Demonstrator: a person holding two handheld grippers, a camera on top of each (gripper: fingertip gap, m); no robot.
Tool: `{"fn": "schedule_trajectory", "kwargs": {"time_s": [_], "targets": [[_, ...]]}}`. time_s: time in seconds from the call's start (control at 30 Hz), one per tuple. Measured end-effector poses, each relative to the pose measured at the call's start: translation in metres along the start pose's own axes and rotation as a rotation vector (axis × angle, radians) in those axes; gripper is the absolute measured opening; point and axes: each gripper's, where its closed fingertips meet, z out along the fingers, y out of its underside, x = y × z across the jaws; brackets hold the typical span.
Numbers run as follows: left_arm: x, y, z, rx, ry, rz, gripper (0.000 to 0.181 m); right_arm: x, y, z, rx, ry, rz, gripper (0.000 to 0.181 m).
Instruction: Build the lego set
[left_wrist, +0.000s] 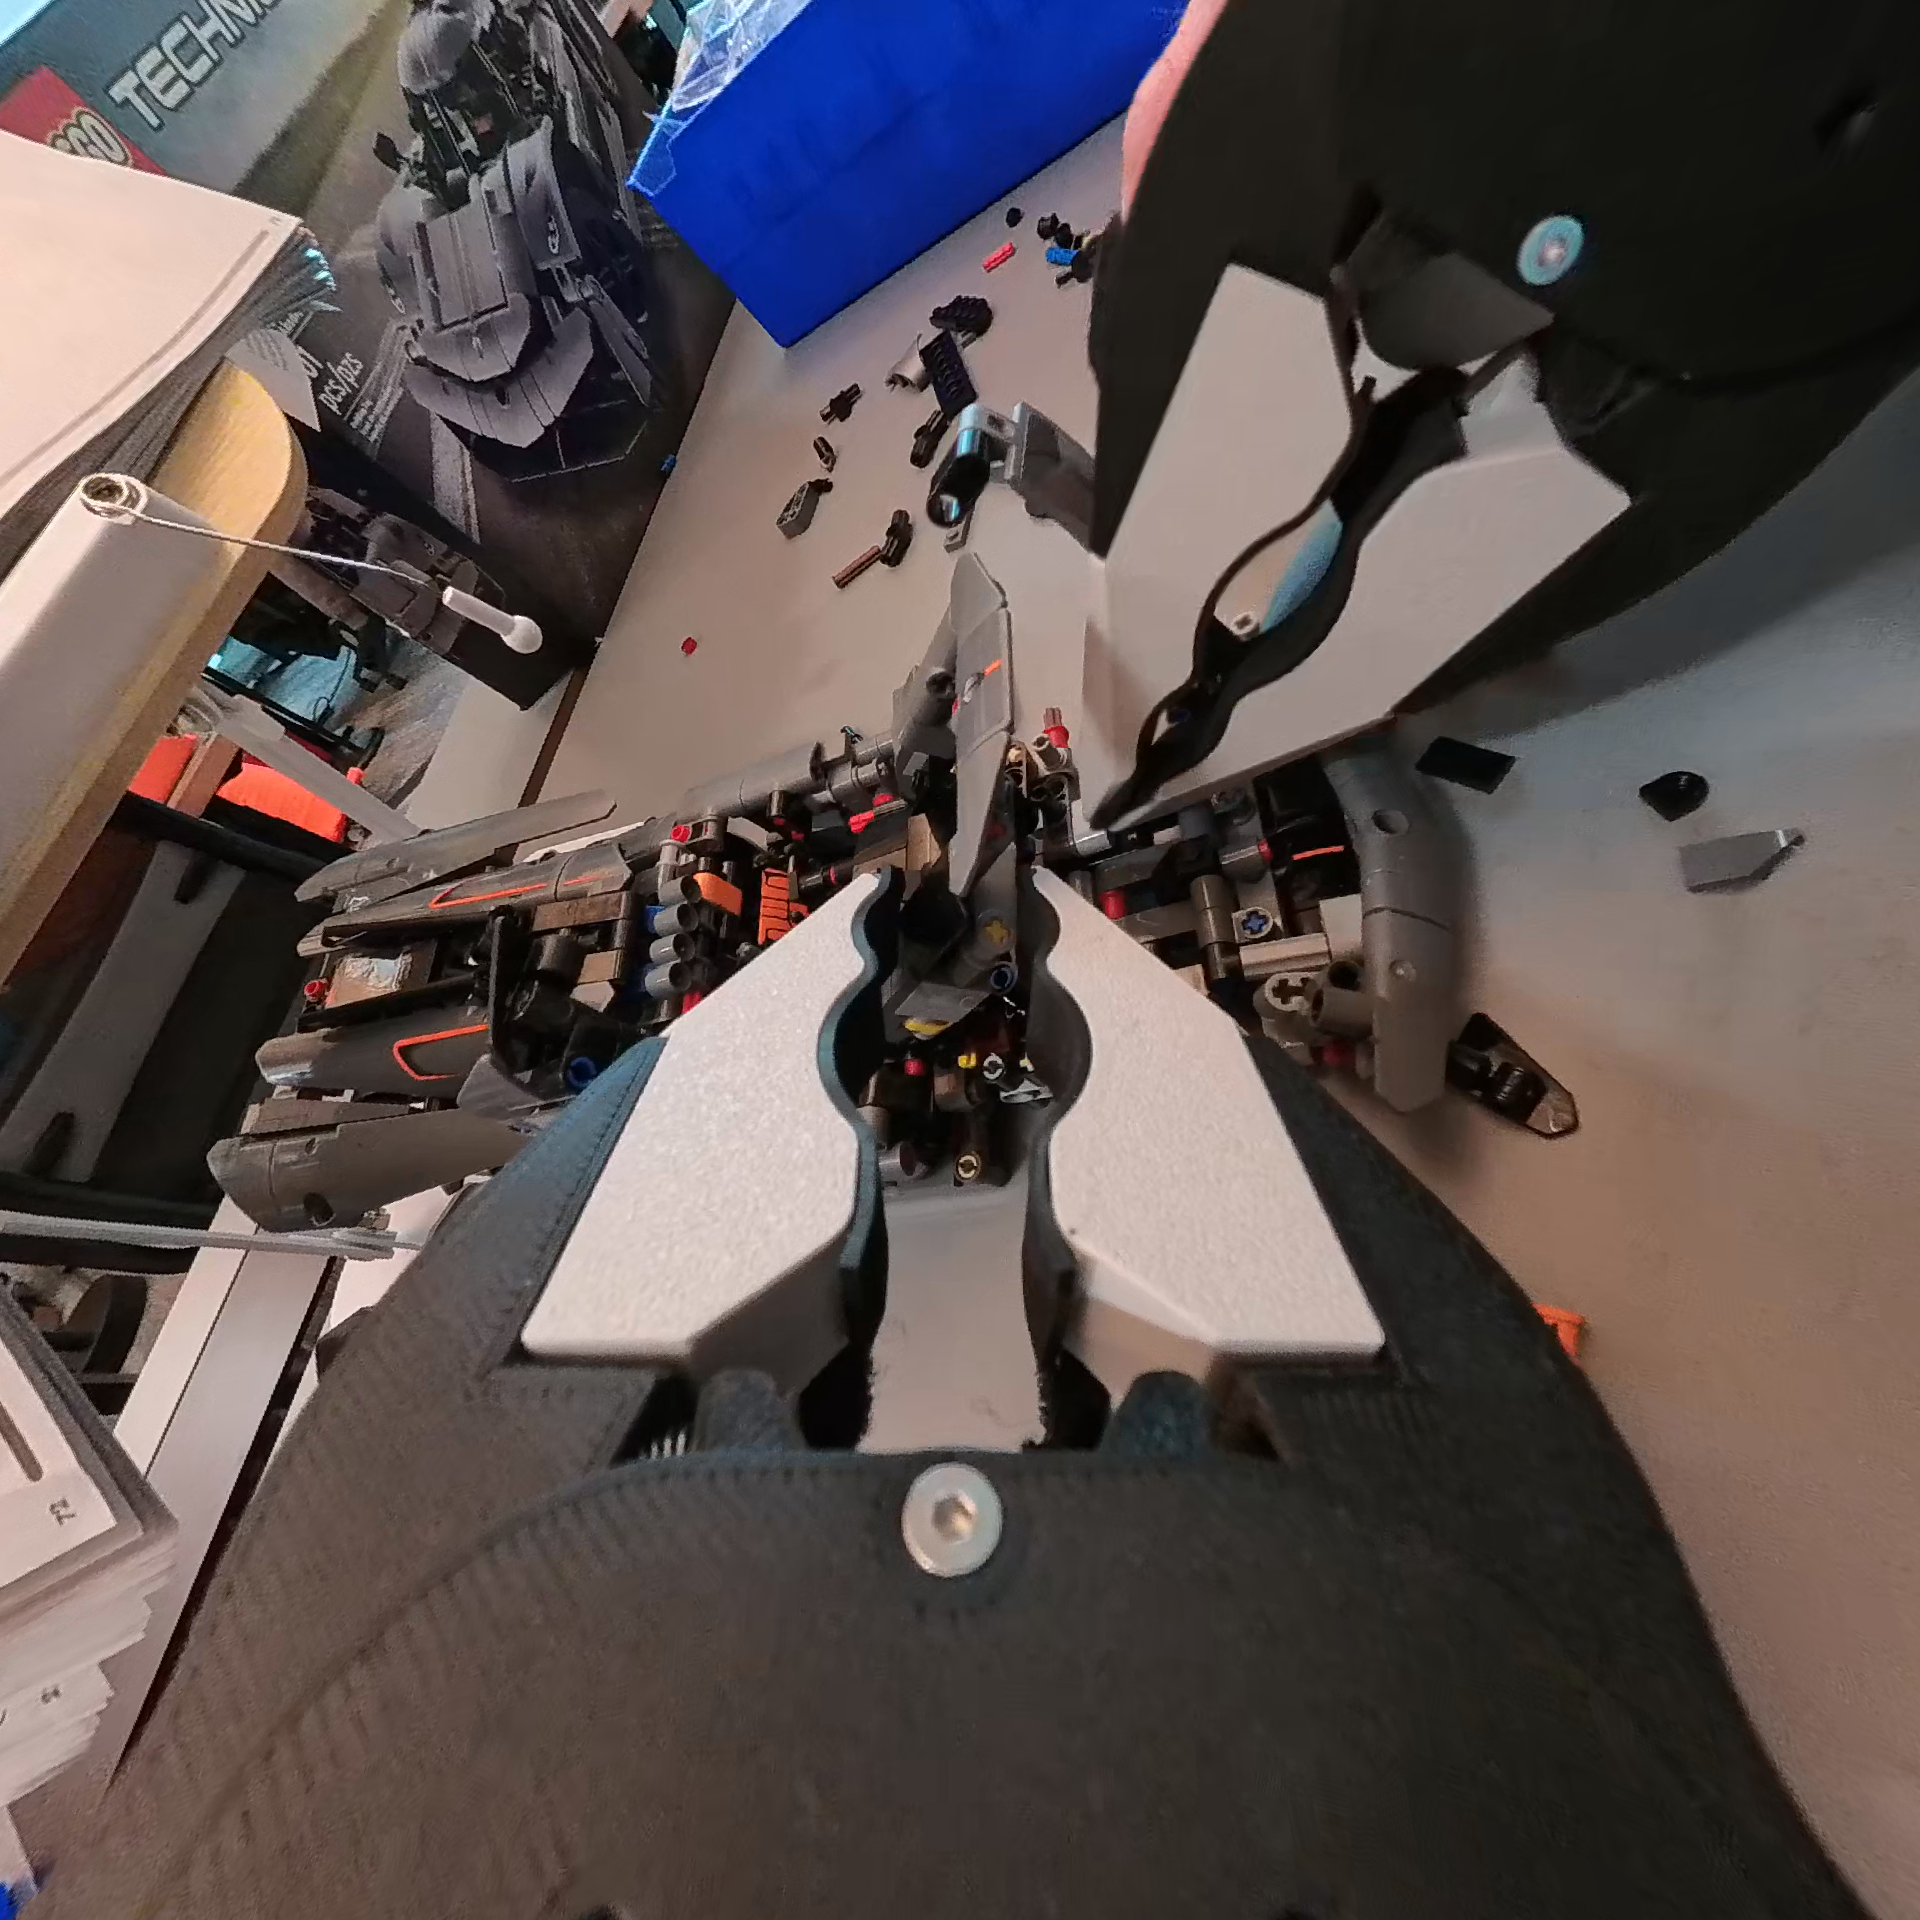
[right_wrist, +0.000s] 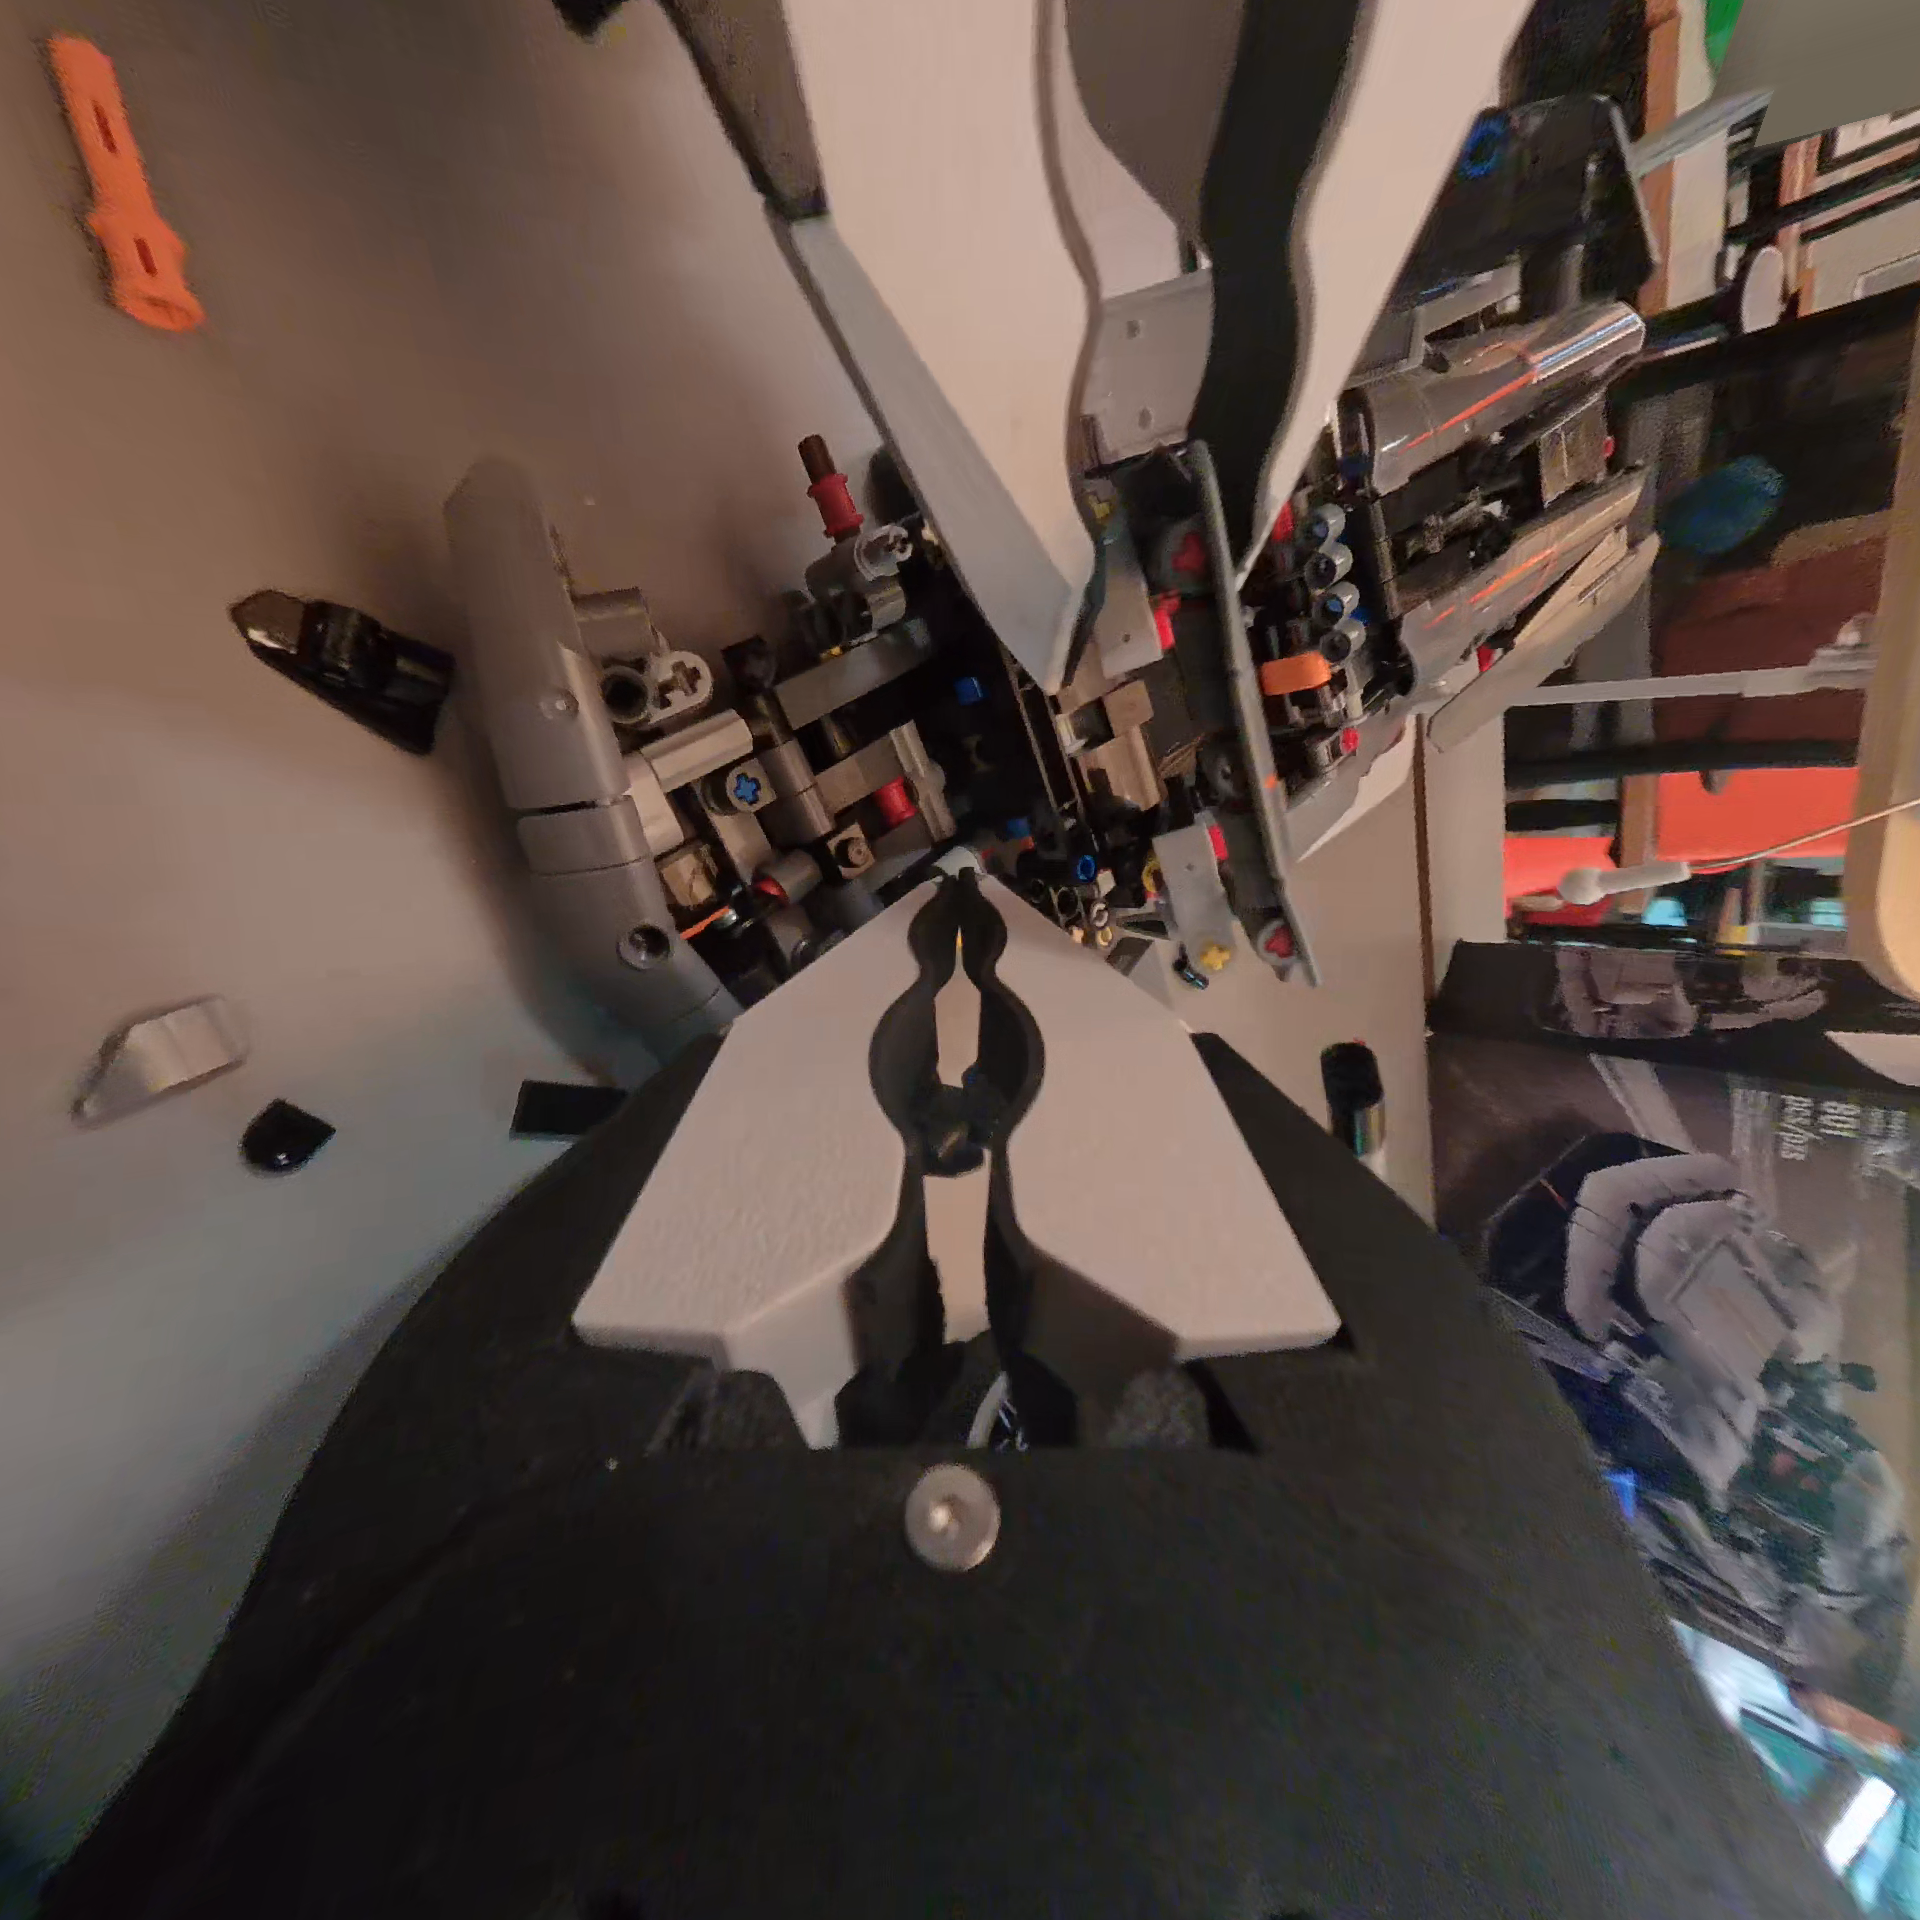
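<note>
My left hand-held gripper (left_wrist: 951, 914) is clenched on the model car (left_wrist: 644, 966), its fingers pinching an upright grey panel (left_wrist: 982, 686) that rises from the middle of the build and steadying the whole thing on the surface (left_wrist: 1662, 1195). My right hand-held gripper (right_wrist: 961, 883) is squeezed nearly shut; something small and dark sits in the hollow between its fingers, but I cannot tell whether it is a part or the lining of the gripper itself. Its tips touch the open frame of the car just beyond them, among the pins and axles.

Just ahead of my right tips lies the exposed chassis: red, blue and yellow connectors, grey beams, and a curved grey wheel arch (right_wrist: 582, 831) off to the left of them. Farther ahead of my left gripper the bodywork looks finished, dark panels with orange stripes closing that end.

I judge the set well advanced but not done. One end is skinned; the middle and the end near my right gripper are bare framework. Loose pieces wait on the surface: a black wedge panel (right_wrist: 343, 665), a small grey panel (right_wrist: 156, 1060), a tiny black piece (right_wrist: 286, 1135) and an orange brick separator (right_wrist: 130, 197) to the left of my right gripper, and a scatter of black pins and connectors (left_wrist: 914, 416) well ahead of my left one, near a blue bin (left_wrist: 883, 156). The box (left_wrist: 488, 312) and the instruction booklet (left_wrist: 125, 312) lie beyond.
</note>
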Motion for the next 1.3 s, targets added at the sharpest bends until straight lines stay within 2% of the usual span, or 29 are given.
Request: {"fn": "schedule_trajectory", "kwargs": {"time_s": [0.13,0.2,0.3,0.43,0.53,0.63,0.8,0.93,1.3], "targets": [[0.0,0.0,-0.001,0.001,0.003,-0.004,0.019,0.005,-0.007,-0.017,0.099,-0.033,0.068,0.0],[0.0,0.0,-0.001,0.002,0.004,-0.004,0.019,0.002,-0.012,-0.03,0.183,-0.124,0.16,0.0],[0.0,0.0,-0.001,0.002,0.004,-0.004,0.019,-0.012,-0.014,-0.043,0.255,-0.26,0.186,0.0],[0.0,0.0,-0.001,0.002,0.003,-0.004,0.019,-0.033,-0.016,-0.046,0.273,-0.377,0.195,0.003],[0.0,0.0,-0.001,0.001,0.006,-0.001,0.019,-0.036,-0.022,-0.044,0.275,-0.375,0.198,0.004],[0.001,0.001,-0.001,0.002,0.016,-0.006,0.02,-0.043,-0.021,-0.038,0.241,-0.364,0.142,0.018],[0.002,0.001,-0.001,-0.005,0.024,-0.003,0.021,-0.049,-0.02,-0.034,0.22,-0.344,0.067,0.024],[0.002,0.001,-0.001,-0.005,0.022,-0.001,0.021,-0.058,-0.022,-0.032,0.225,-0.334,-0.031,0.022],[0.002,0.001,-0.001,-0.001,0.022,0.002,0.02,-0.059,-0.017,-0.041,0.261,-0.387,-0.076,0.018]]}}
